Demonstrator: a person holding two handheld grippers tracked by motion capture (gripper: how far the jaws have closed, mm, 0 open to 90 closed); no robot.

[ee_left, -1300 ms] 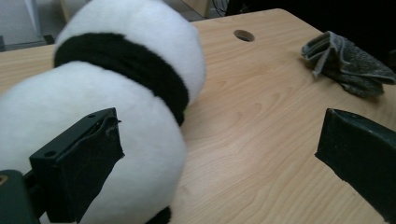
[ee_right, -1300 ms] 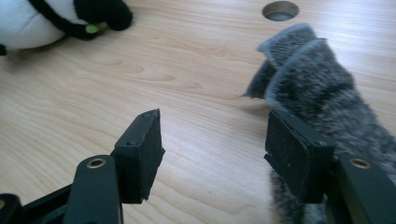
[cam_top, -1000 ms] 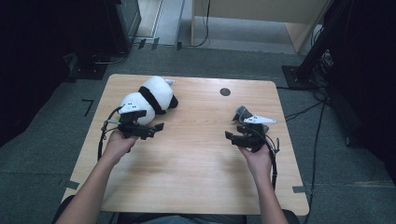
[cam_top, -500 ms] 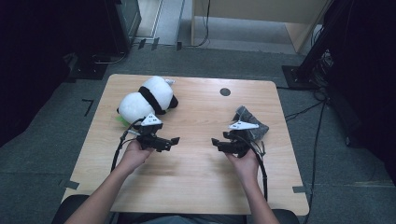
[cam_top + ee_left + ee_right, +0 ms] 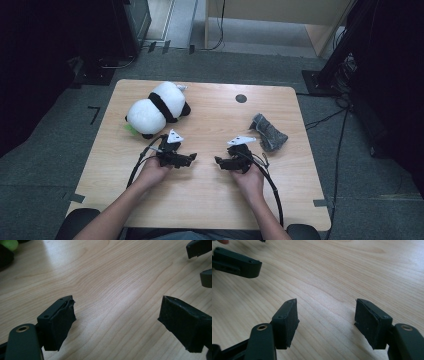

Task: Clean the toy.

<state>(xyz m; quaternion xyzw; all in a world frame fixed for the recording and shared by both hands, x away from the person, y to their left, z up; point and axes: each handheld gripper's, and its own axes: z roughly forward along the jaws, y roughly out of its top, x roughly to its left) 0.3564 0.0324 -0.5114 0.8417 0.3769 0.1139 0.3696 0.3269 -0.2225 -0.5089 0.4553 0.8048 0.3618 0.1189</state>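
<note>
A black-and-white panda plush (image 5: 155, 107) lies at the table's far left. A crumpled grey cloth (image 5: 269, 132) lies at the right. My left gripper (image 5: 192, 158) is low over the middle of the wooden table (image 5: 210, 200), pointing right. In the left gripper view its jaws (image 5: 117, 300) stand apart over bare wood with nothing between them; they have just been closing a little. My right gripper (image 5: 218, 161) faces it, pointing left, a short gap away. In the right gripper view it (image 5: 327, 301) is open and empty, with a left jaw at top left.
A small green item (image 5: 130, 129) lies by the panda's near side. A dark round hole (image 5: 241, 98) sits at the table's far middle. Cables trail from both grippers toward the near edge. Dark equipment and cables surround the table on the floor.
Both hands have come inward and down: the left away from the panda, the right away from the grey cloth. The two grippers now face each other near the table's middle.
</note>
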